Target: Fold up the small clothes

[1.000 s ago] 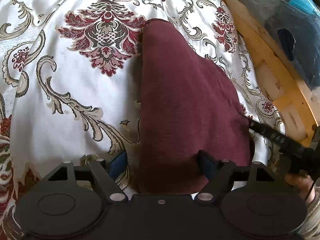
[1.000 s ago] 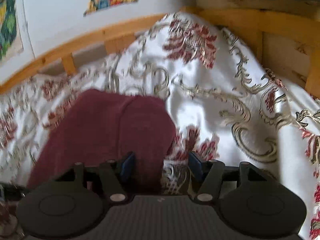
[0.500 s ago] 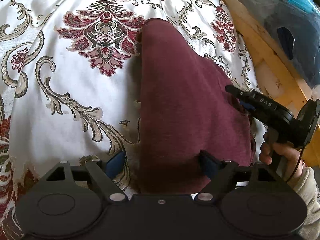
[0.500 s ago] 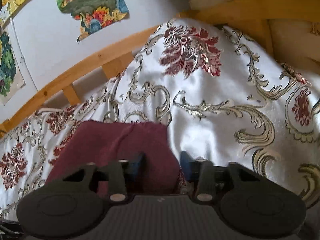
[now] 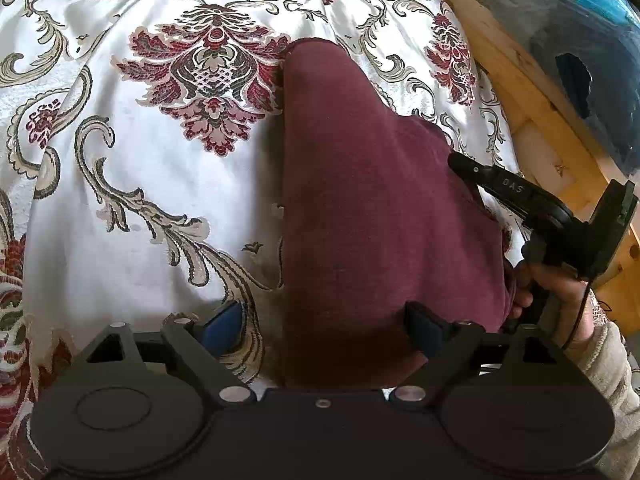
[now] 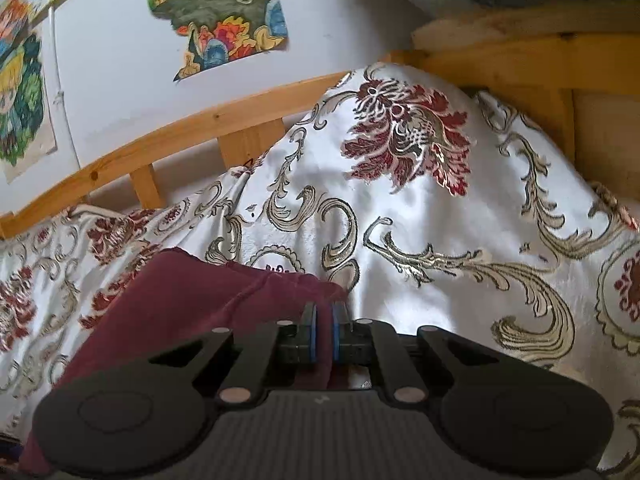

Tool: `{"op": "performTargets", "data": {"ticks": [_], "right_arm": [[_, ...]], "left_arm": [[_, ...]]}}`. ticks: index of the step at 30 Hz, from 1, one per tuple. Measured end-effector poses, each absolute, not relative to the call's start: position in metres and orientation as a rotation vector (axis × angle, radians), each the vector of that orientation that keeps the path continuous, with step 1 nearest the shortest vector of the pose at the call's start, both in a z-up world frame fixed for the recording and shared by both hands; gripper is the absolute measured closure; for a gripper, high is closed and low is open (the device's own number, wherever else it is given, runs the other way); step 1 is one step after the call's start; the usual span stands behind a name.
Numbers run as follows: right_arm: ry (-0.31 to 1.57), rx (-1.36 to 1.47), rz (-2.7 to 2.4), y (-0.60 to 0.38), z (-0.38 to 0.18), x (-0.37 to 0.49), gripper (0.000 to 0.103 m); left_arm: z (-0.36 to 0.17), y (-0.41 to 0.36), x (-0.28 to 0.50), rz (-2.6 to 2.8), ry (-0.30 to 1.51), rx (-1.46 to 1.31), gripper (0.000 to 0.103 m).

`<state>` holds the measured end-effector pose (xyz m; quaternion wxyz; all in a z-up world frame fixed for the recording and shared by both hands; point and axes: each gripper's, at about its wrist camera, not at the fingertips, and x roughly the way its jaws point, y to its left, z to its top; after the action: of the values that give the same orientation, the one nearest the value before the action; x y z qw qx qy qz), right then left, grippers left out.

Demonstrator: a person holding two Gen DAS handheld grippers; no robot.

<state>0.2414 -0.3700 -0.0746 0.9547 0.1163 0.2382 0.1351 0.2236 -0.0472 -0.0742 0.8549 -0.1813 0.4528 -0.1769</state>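
A maroon garment lies on a white floral bedspread, long and narrowing toward the far end. My left gripper is open, its blue-padded fingers straddling the garment's near edge. My right gripper is shut on the garment's corner, the cloth pinched between its blue pads. In the left wrist view the right gripper reaches in from the right and meets the garment's right edge, held by a hand.
A wooden bed frame runs along the right side, with a blue and teal bundle beyond it. In the right wrist view a wooden rail and a white wall with colourful drawings stand behind the bed.
My right gripper has closed from open onto the garment's corner and tilted upward. The left gripper has stayed open over the near edge.
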Motion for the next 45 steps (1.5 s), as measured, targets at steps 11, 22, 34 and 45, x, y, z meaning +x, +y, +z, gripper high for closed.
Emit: {"op": "performTargets", "data": {"ticks": [11, 22, 34, 45], "right_arm": [[0.527, 0.471, 0.383, -0.397, -0.084, 0.266, 0.043], [0.588, 0.372, 0.412, -0.383, -0.086, 0.272, 0.052], [0.590, 0.368, 0.380, -0.382, -0.093, 0.269, 0.071], [0.589, 0.362, 0.376, -0.382, -0.094, 0.270, 0.071]], "left_arm": [[-0.080, -0.041, 0.224, -0.408, 0.941, -0.423, 0.007], [-0.079, -0.046, 0.226, -0.407, 0.940, -0.379, 0.004], [-0.079, -0.048, 0.227, -0.400, 0.942, -0.371, 0.004], [-0.079, -0.048, 0.227, -0.400, 0.942, -0.372, 0.004]]}}
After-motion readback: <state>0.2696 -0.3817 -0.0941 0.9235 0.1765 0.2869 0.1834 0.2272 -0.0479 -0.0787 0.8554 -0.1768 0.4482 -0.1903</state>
